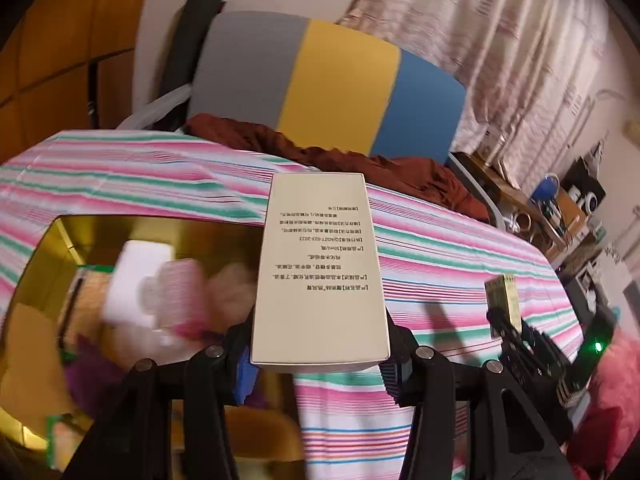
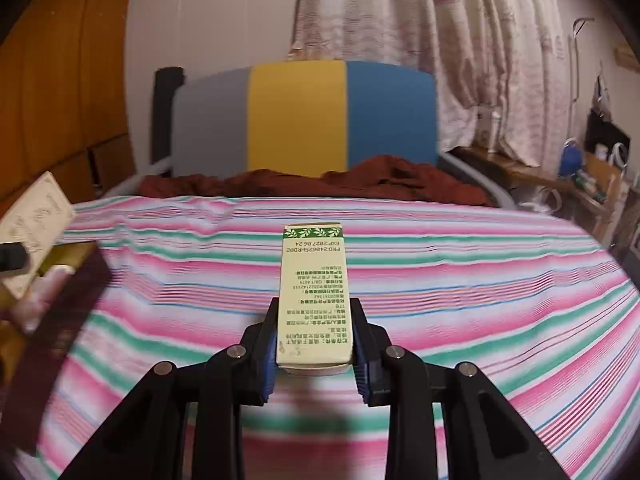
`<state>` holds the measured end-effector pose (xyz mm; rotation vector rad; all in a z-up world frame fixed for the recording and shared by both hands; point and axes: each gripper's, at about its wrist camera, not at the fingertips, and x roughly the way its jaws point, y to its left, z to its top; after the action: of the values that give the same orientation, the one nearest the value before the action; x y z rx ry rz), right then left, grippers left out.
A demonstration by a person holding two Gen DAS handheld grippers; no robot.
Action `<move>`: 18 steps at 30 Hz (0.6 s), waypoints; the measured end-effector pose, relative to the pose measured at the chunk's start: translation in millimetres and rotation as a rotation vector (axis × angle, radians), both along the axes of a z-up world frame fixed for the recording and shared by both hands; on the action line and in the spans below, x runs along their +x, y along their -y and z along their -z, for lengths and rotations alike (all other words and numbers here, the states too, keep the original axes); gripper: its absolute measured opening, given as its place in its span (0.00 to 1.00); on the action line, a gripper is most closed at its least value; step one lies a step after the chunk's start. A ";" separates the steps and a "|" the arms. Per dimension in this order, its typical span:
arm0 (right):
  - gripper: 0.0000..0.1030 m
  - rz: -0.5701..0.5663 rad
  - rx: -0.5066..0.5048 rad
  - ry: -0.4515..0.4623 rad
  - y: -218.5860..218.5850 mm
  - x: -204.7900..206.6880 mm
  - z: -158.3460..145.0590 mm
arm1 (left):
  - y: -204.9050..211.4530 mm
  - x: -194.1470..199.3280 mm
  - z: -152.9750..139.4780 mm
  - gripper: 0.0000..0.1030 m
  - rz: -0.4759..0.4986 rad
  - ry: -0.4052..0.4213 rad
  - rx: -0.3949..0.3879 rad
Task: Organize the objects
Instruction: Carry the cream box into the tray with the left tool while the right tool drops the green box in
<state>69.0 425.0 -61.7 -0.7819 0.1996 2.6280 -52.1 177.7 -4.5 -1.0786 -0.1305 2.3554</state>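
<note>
The beige carton (image 1: 320, 276) with printed Chinese text is gripped at its near end by the left gripper (image 1: 320, 354). It is held in the air above the striped bedsheet (image 1: 460, 256), just beside the open gold-lined box (image 1: 48, 264). That box already holds several small items, blurred here, among them a white one and a pink one. The right gripper (image 2: 314, 350) is clenched on a slimmer cream carton with a green leaf band (image 2: 314, 292), also lifted over the bedsheet, well to the right of the gold box.

I judge that the step in hand is to bring the beige carton into the gold box. To do it well, the carton should move left and go down into a free part of the box, laid flat and along a wall, so room stays for the second carton. The fingers should open only when the carton rests on something. The right gripper should wait apart, so the two cartons do not collide.
</note>
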 end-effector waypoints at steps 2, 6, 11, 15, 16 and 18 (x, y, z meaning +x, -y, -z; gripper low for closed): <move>0.29 -0.032 -0.036 -0.011 14.1 0.8 -1.6 | 18.5 -7.4 0.4 0.49 -0.030 0.006 -0.010; 0.29 -0.105 -0.109 -0.040 44.2 0.9 -10.4 | 56.5 -23.1 4.0 0.49 -0.096 0.030 -0.016; 0.29 -0.198 -0.180 -0.064 77.9 -2.9 -26.4 | 92.9 -48.0 13.0 0.49 -0.164 0.060 -0.043; 0.29 -0.275 -0.225 -0.068 102.2 -9.1 -37.4 | 110.7 -68.1 29.4 0.49 -0.202 0.125 -0.079; 0.29 -0.295 -0.236 -0.069 108.7 -10.5 -40.3 | 116.4 -72.1 32.9 0.49 -0.217 0.142 -0.077; 0.29 -0.340 -0.261 -0.070 121.6 -13.2 -44.0 | 124.3 -80.6 41.6 0.49 -0.219 0.180 -0.079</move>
<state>55.9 303.4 -17.7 -0.8743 0.4745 2.9937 -132.7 53.4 -46.0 -1.3771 -0.2335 2.4683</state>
